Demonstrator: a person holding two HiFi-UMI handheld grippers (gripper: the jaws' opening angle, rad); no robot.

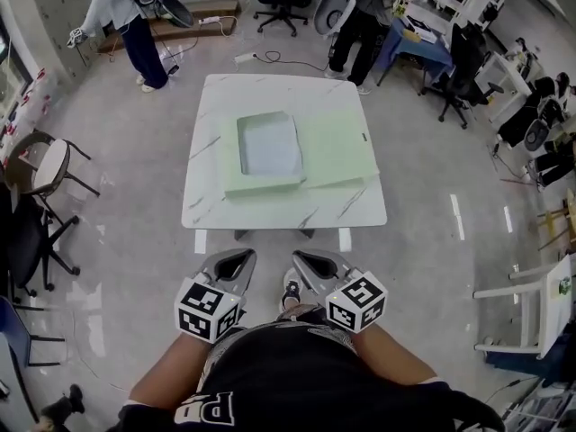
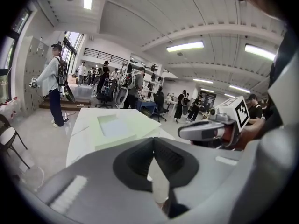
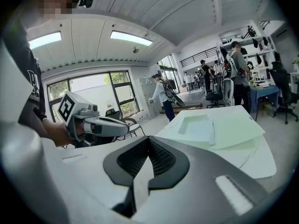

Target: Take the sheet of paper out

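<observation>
A white sheet of paper [image 1: 268,144] lies inside a shallow pale green box [image 1: 261,185] on the white marble table [image 1: 216,214]. The box's flat lid [image 1: 337,147] is folded open to the right. The left gripper view shows the paper [image 2: 114,126] far ahead, as does the right gripper view [image 3: 198,125]. Both grippers hang close to my body, short of the table's near edge. My left gripper [image 1: 229,264] [image 2: 153,141] is shut with nothing in it. Beside it, my right gripper [image 1: 310,261] [image 3: 148,139] is shut and empty too.
A folding chair [image 1: 49,165] stands to the table's left. One person [image 1: 135,25] stands at the back left and another [image 1: 355,25] behind the table. Office chairs and desks fill the back right, and a white rack [image 1: 540,304] stands at the right.
</observation>
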